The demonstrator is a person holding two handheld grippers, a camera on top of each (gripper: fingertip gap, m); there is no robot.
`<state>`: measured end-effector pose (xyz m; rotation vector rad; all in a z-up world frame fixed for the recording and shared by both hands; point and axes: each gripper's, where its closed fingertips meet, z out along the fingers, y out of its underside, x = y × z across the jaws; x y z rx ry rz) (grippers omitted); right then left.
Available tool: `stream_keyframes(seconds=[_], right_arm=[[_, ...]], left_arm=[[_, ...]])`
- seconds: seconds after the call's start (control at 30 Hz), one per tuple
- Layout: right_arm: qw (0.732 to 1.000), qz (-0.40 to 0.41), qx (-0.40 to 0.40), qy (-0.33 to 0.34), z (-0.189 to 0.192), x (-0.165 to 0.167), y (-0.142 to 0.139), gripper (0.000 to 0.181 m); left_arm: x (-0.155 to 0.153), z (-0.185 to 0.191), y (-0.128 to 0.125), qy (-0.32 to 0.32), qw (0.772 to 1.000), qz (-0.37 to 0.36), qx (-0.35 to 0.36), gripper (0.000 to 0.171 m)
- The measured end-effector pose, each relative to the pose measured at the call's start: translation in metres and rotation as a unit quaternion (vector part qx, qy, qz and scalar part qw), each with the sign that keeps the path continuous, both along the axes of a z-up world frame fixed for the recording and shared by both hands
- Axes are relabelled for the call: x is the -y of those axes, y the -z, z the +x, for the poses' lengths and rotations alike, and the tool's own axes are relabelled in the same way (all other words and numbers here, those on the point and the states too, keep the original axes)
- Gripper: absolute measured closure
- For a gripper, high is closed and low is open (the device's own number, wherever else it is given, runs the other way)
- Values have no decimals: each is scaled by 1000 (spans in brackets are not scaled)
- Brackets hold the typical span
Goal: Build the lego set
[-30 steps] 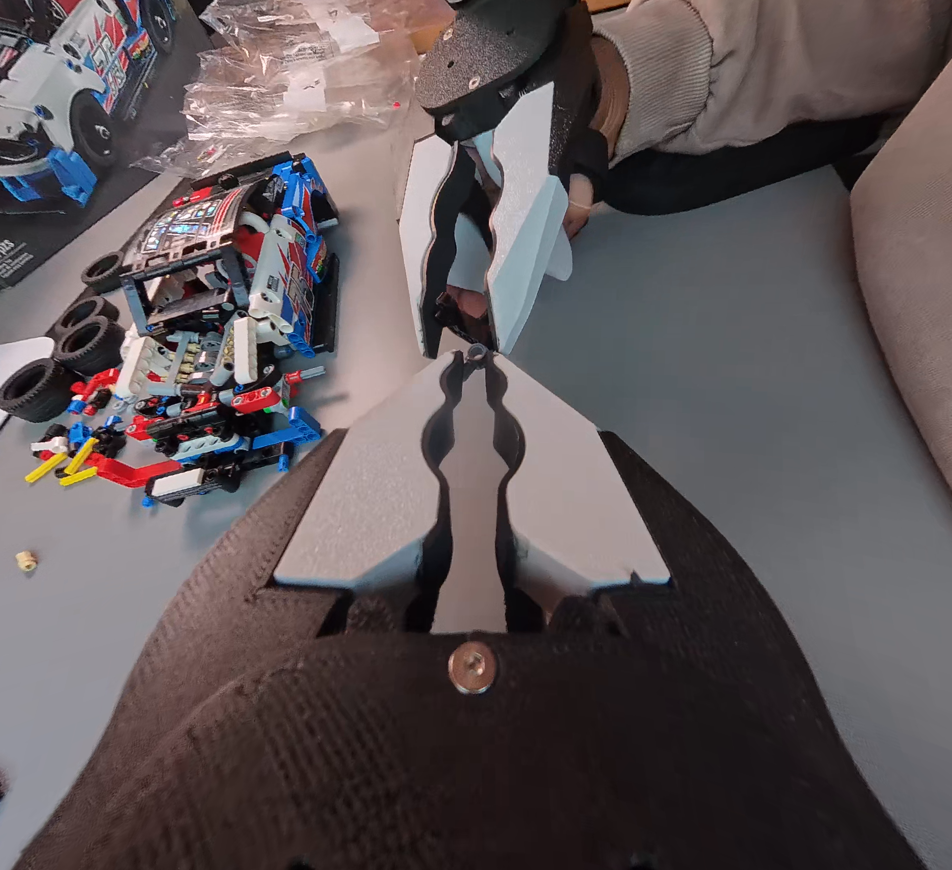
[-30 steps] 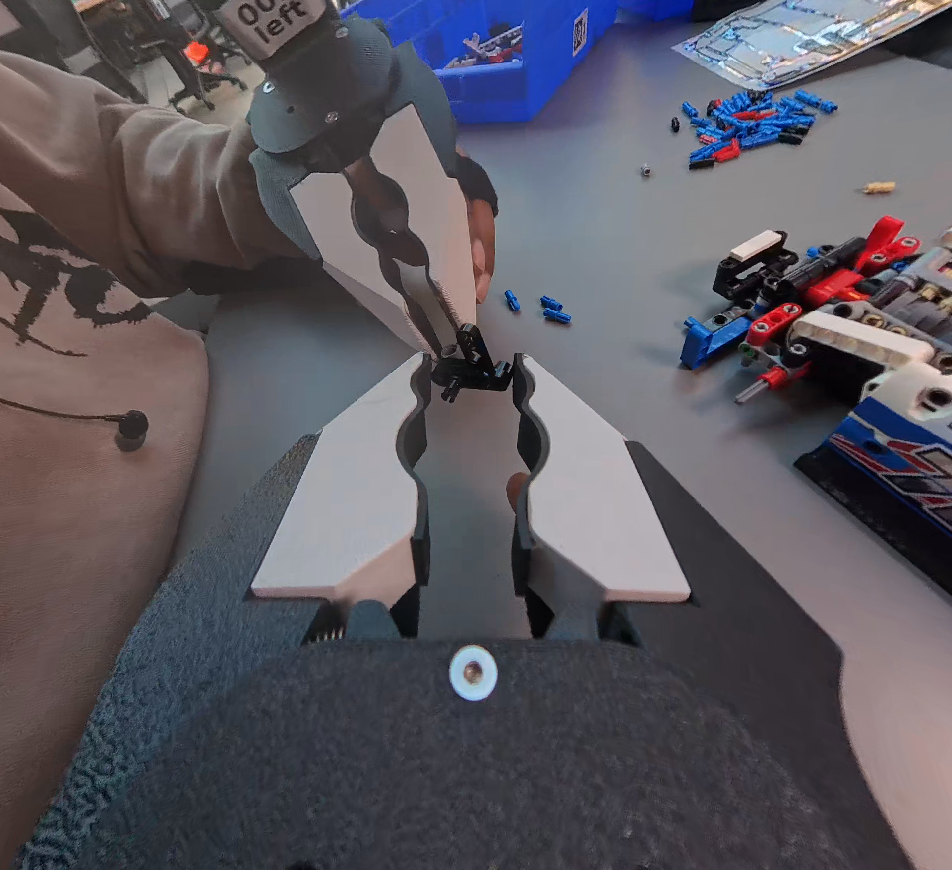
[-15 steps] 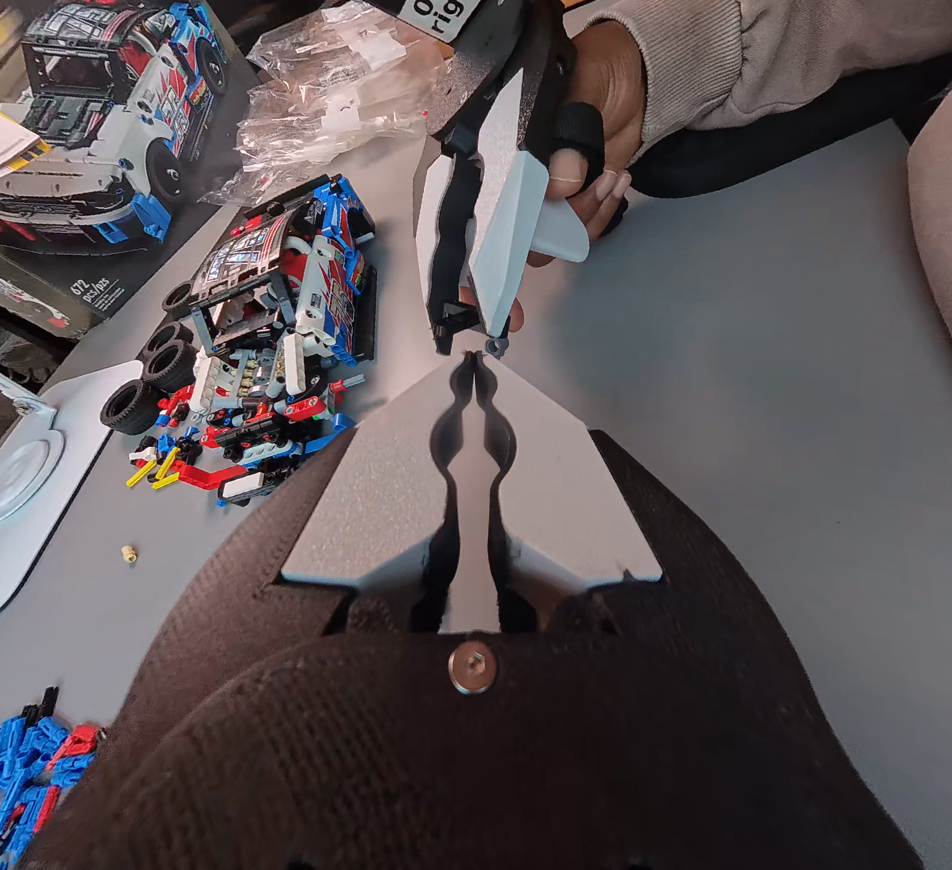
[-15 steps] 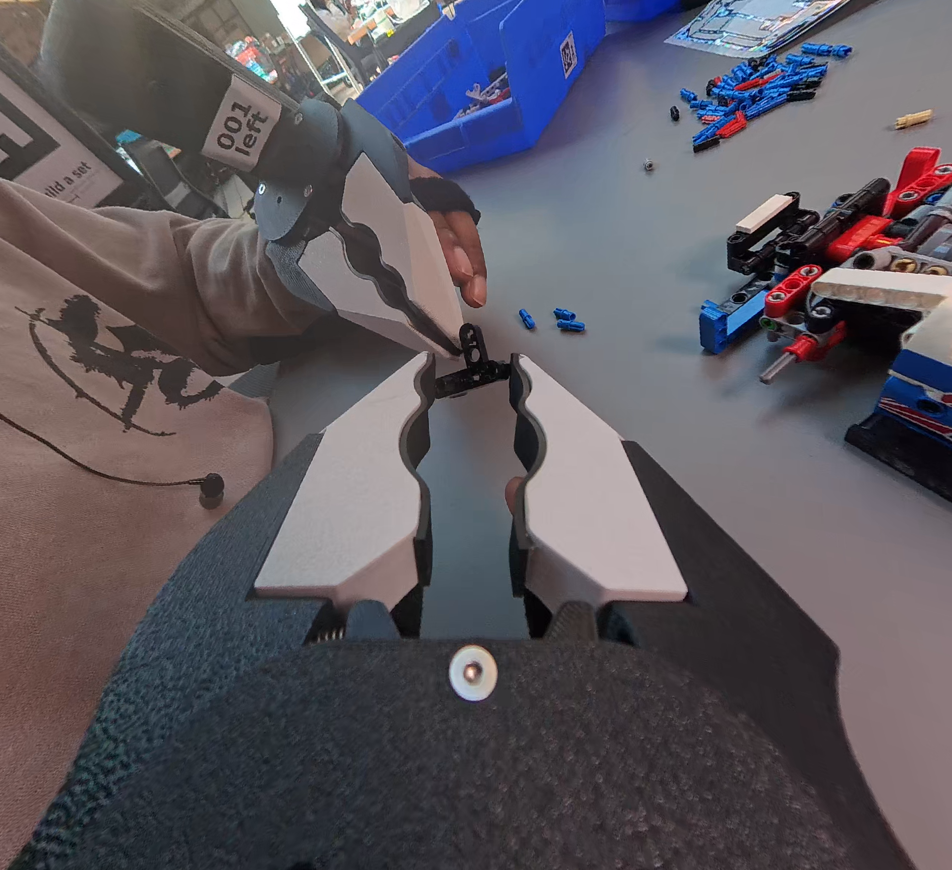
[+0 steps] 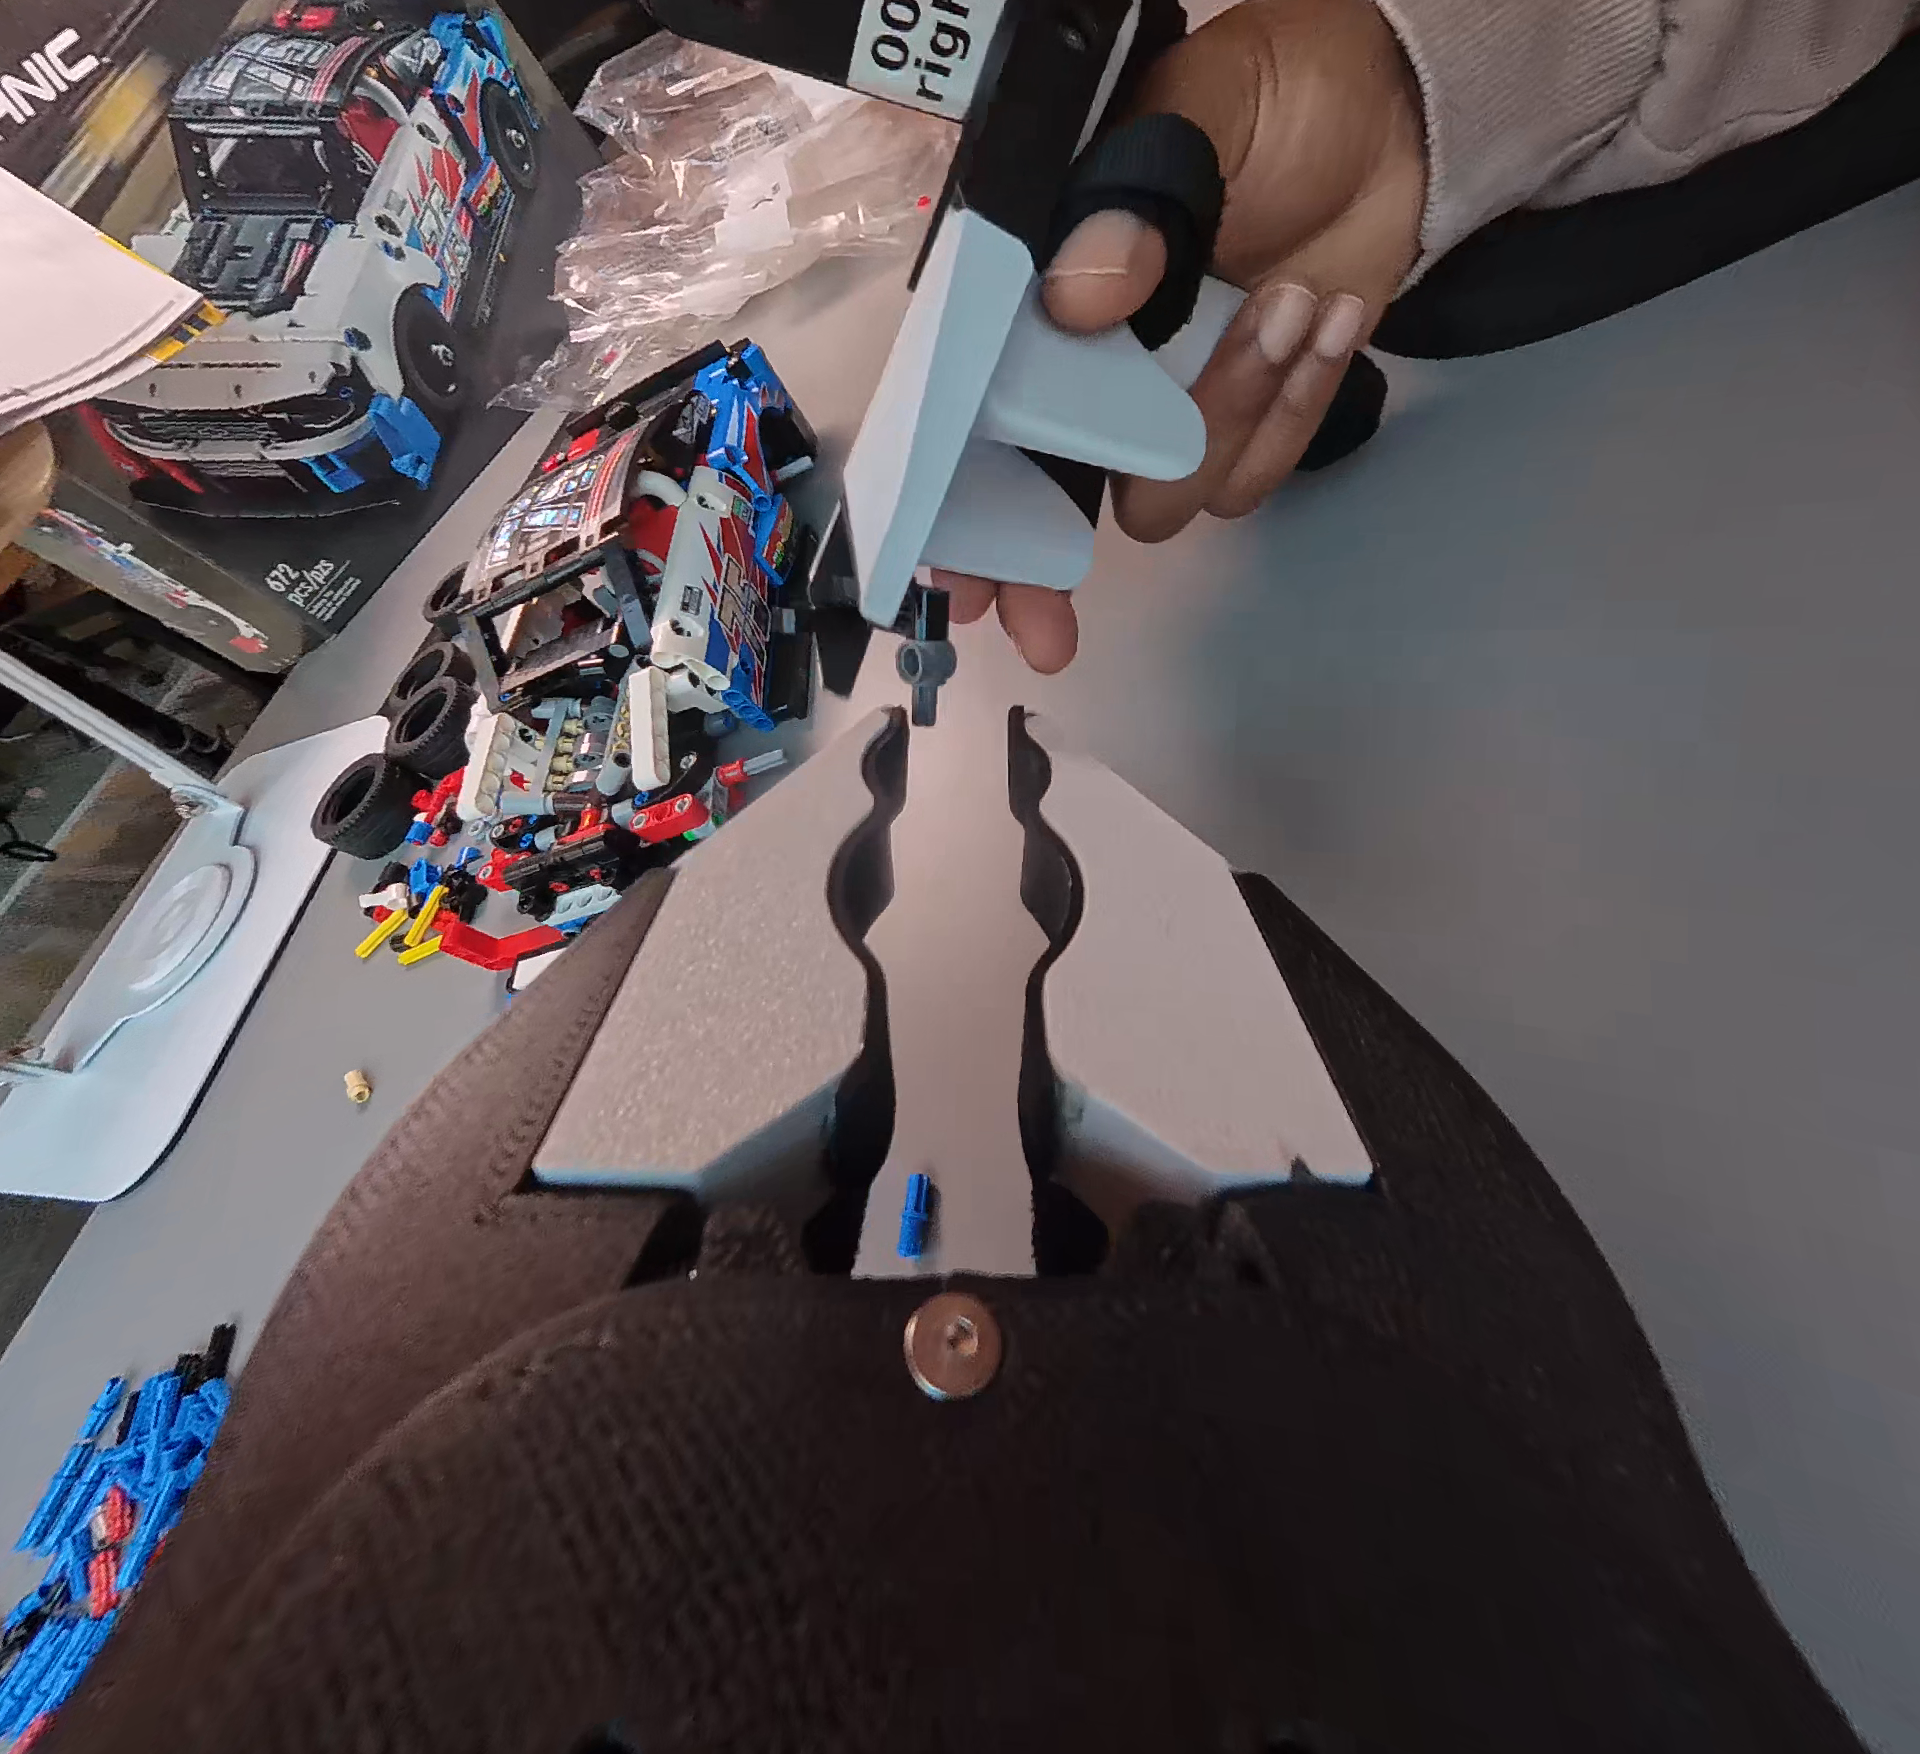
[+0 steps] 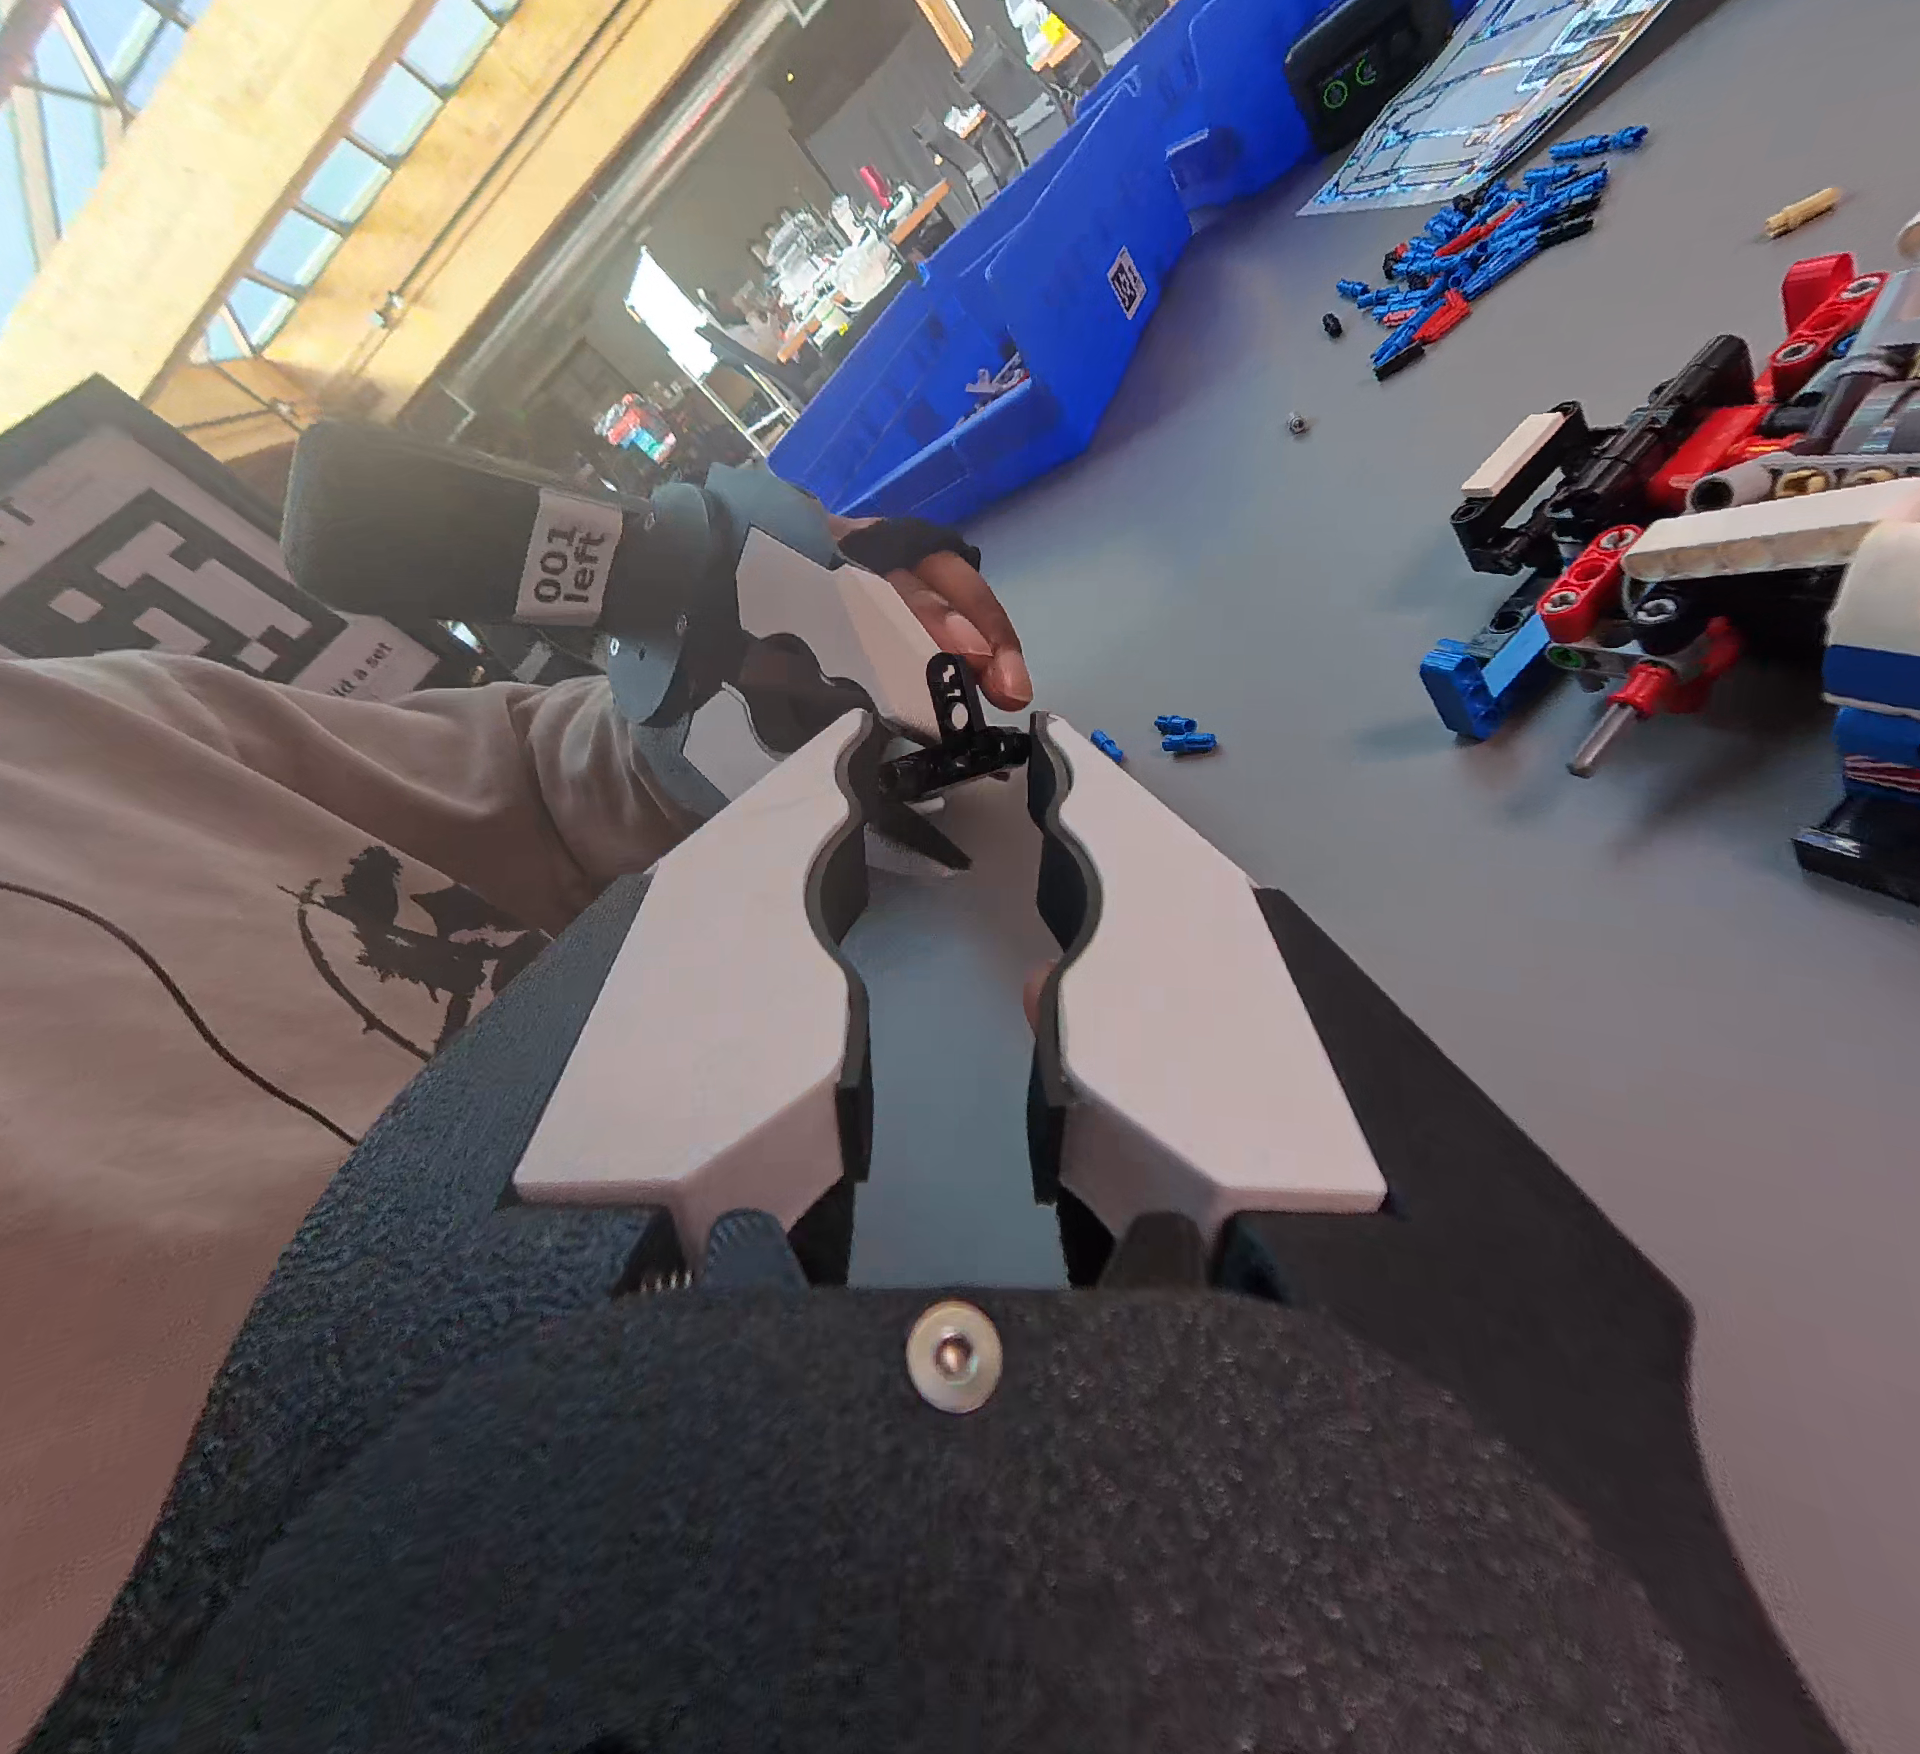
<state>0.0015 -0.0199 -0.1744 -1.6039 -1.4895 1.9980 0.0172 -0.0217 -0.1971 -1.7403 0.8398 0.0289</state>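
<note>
Fingers of my right gripper (image 6: 948, 740) are closed part-way on a small black lego piece (image 6: 956, 748), which spans the gap at their tips; a short black arm of it stands up above them, and from the left wrist view a grey connector (image 5: 925, 663) hangs from its lower end. My left gripper (image 5: 954, 717) has its fingers parted with nothing between them, the tips just below that grey connector without touching it. Through the gap near the base of my left fingers I see one blue pin (image 5: 914, 1213) lying on the grey bench (image 5: 1558, 769). Left of my left fingers sits the partly built lego car (image 5: 644, 582), blue, white and red, with loose black tyres (image 5: 400, 759) and small red and yellow parts beside it, crumpled clear bags (image 5: 748, 198) beyond, and the set's box (image 5: 260, 250) farther left. Right of my right fingers the car's open chassis end (image 6: 1662, 561) lies on the bench, a few blue pins (image 6: 1179, 736) just past the fingertips, a heap of blue pins (image 6: 1486, 250) farther off, and blue bins (image 6: 1039, 333) behind.
</note>
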Motion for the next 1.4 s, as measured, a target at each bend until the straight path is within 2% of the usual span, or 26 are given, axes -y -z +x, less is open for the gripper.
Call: stream_keyframes(seconds=[0.13,0.27,0.4,0.57,0.67,0.73,0.87,0.9,0.93,0.97,1.17,1.27,1.4], right_arm=[[1000,-12,7,20,-8,4,3,155],[999,-8,6,32,-10,2,3,156],[999,-2,9,31,-10,3,6,155],[1000,4,-24,16,-6,6,-5,149],[998,41,-50,23,-3,-1,-13,139],[993,95,-58,26,-1,-6,-10,138],[975,221,-33,6,1,-10,14,147],[968,248,-27,-1,1,-10,21,158],[962,274,-23,-3,-1,-10,26,180],[954,299,-25,-1,-4,-10,28,181],[896,440,-19,-57,-24,0,38,181],[885,454,4,-101,-34,9,45,157],[865,472,29,-169,-38,15,58,153]], left_arm=[[-8,-4,-8,-38,999,20,12,162],[-9,-9,-9,-55,998,27,-3,163],[-8,-10,-6,-54,997,25,-42,163],[-1,-14,-15,-36,999,25,-28,163],[2,-33,-33,-53,998,38,4,163],[5,-50,-44,-62,997,52,22,164],[4,-95,-50,-113,991,62,44,164],[4,-104,-49,-121,989,66,47,164],[4,-113,-47,-129,988,69,50,163],[4,-121,-45,-140,986,70,57,164],[2,-133,-38,-154,983,64,82,163],[2,-134,-35,-155,983,63,77,163],[2,-137,-34,-157,982,63,80,163]])
